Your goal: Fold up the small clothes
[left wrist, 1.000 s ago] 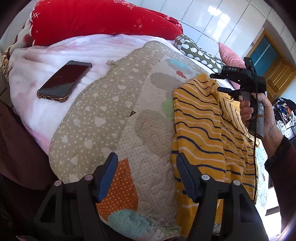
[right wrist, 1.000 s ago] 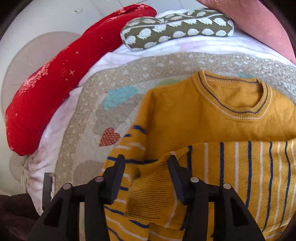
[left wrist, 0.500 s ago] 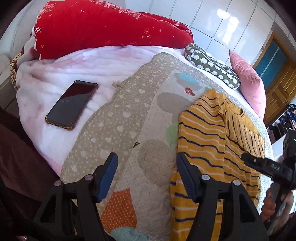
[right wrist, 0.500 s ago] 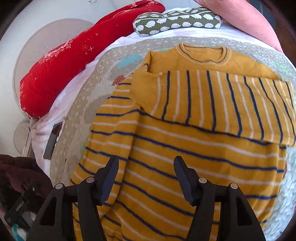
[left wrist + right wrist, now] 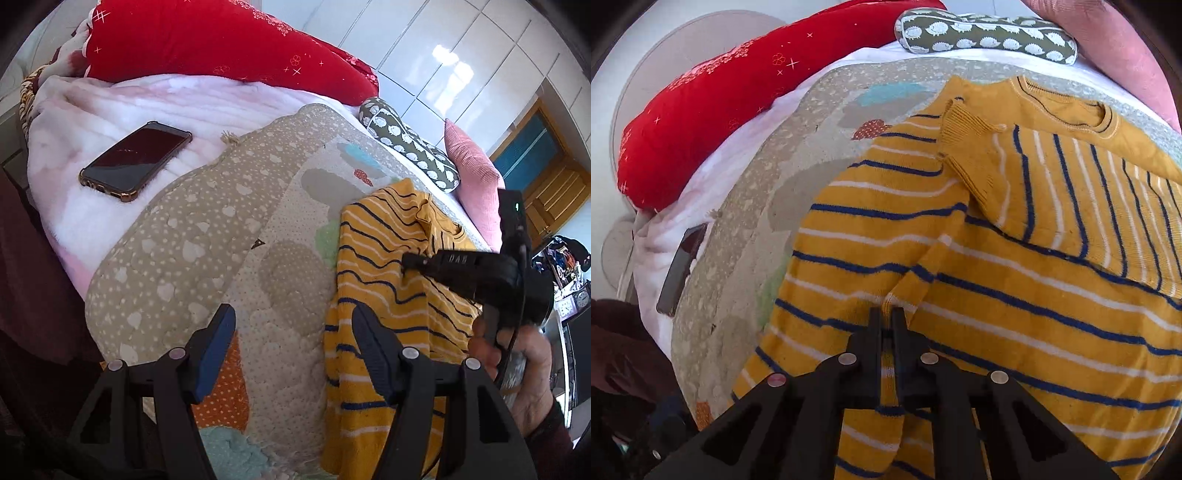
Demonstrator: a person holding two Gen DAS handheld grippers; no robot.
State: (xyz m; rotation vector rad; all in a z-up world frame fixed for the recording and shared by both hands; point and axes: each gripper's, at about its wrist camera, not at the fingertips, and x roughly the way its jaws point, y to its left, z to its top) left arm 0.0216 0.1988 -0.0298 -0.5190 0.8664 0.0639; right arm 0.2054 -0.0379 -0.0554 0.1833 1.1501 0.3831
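Note:
A small yellow sweater [image 5: 1015, 302] with blue and white stripes lies flat on a patterned quilt [image 5: 746, 221]. One sleeve [image 5: 1052, 177] is folded across its chest. My right gripper [image 5: 886, 314] is shut on a raised pinch of fabric near the sweater's lower left side. In the left wrist view the same sweater [image 5: 376, 280] lies to the right, with the right gripper [image 5: 408, 263] and the hand [image 5: 517, 369] holding it above it. My left gripper [image 5: 291, 332] hangs open over the quilt [image 5: 207, 236], just left of the sweater's edge, with nothing between its fingers.
A phone [image 5: 136, 160] lies on the pink blanket [image 5: 110, 107] at the left. A red cushion [image 5: 221, 40], a green patterned pillow [image 5: 406, 147] and a pink pillow [image 5: 469, 173] line the far side. Wooden doors stand at the far right.
My right gripper moved from the folded sleeve down to the sweater's lower body and shut on a pinch of fabric there. The left gripper stayed open and drifted only slightly.

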